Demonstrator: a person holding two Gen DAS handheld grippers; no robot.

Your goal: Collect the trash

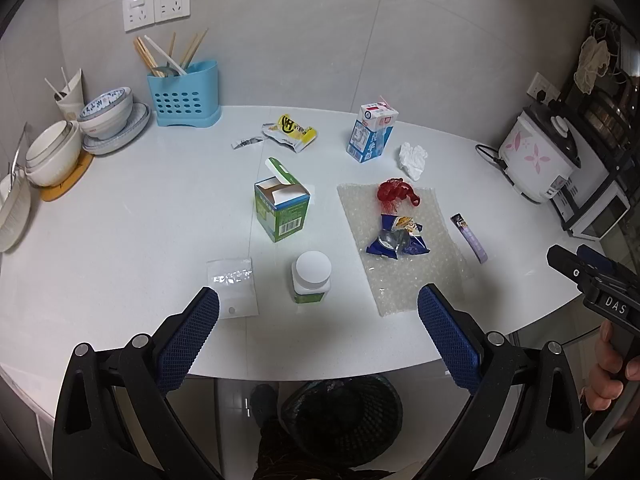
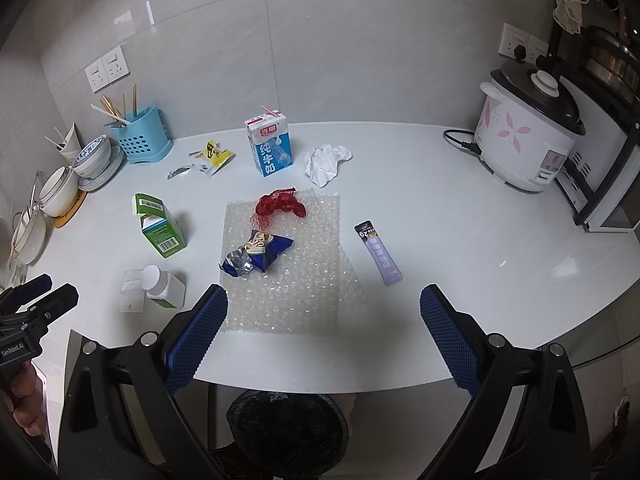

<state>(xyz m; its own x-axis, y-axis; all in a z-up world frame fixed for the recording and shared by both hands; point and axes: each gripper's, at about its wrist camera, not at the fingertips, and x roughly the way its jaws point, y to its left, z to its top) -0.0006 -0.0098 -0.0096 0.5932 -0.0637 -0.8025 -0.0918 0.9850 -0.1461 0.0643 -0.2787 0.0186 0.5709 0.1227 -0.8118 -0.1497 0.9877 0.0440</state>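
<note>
Trash lies spread on the white table [image 1: 120, 208]. A bubble-wrap sheet [image 2: 296, 292] carries a red net [image 2: 280, 205] and a blue snack wrapper [image 2: 260, 257]. Nearby are a purple sachet [image 2: 379, 253], a crumpled tissue [image 2: 326, 163], a milk carton [image 2: 270, 145], a yellow wrapper [image 1: 291, 132], an open green box [image 1: 283, 206], a white-capped bottle [image 1: 311, 276] and a clear zip bag [image 1: 234, 286]. A black bin [image 2: 286, 432] stands on the floor below the table's front edge. My left gripper [image 1: 318, 336] is open over the front edge, near the bottle. My right gripper [image 2: 323, 336] is open over the bubble wrap's near end. Both are empty.
Stacked bowls and plates [image 1: 102, 120] and a blue utensil holder [image 1: 185, 94] stand at the back left. A rice cooker [image 2: 528, 140] with its cord and a white appliance [image 2: 600, 184] stand at the right. The table's rounded front edge is close below both grippers.
</note>
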